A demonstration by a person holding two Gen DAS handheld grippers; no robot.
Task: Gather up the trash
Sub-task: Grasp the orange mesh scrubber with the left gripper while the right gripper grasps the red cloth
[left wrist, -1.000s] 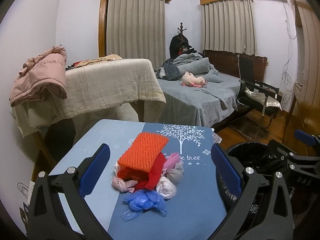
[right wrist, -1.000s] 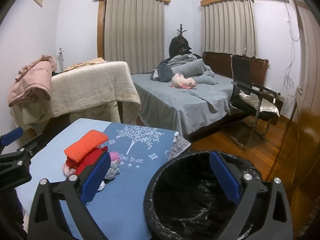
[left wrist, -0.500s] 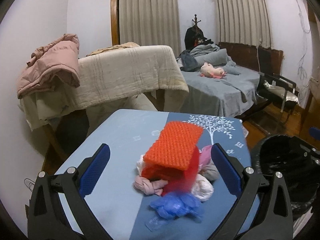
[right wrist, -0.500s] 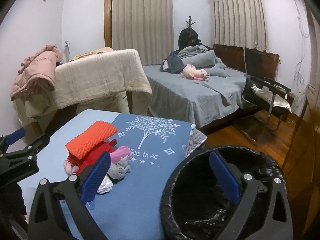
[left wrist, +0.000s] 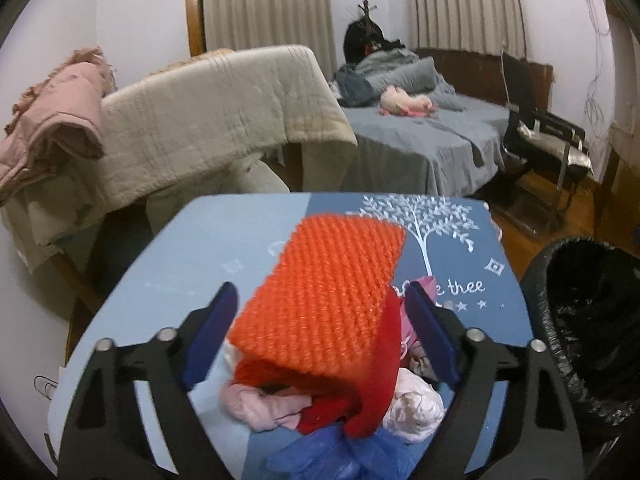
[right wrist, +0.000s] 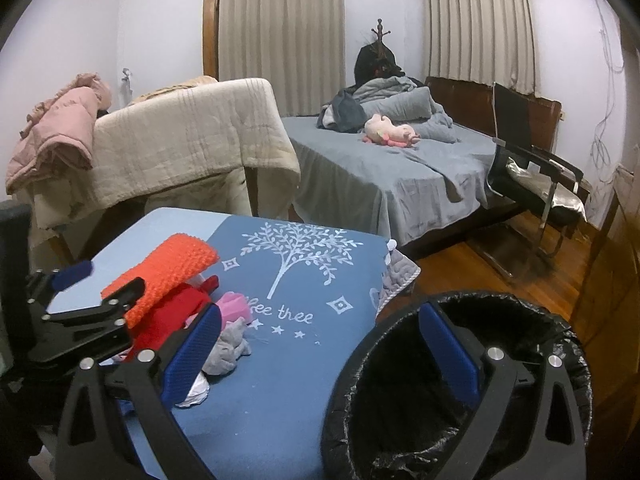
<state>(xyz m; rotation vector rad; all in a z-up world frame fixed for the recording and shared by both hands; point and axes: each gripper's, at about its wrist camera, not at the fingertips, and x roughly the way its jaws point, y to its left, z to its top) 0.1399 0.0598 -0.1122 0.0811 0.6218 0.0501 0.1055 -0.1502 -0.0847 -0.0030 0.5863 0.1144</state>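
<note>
Trash pile heaped at the near left of the blue desk, topped by an orange knitted pad over red cloth and crumpled bags. Left gripper spread wide, fingers flanking the pad and gripping nothing; right gripper likewise agape over the black-lined bin. Best to sink lower, clamp the pad squarely, lift clear of the loose bags, then swing toward the bin just beside the desk.

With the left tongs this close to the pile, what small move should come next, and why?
Probably close the left tongs on the orange knitted piece. Its pads already sit on either side of that piece, with gaps showing, atop the pile on the blue table. The black-lined bin waits open beside the table, under the open right tongs.
</note>
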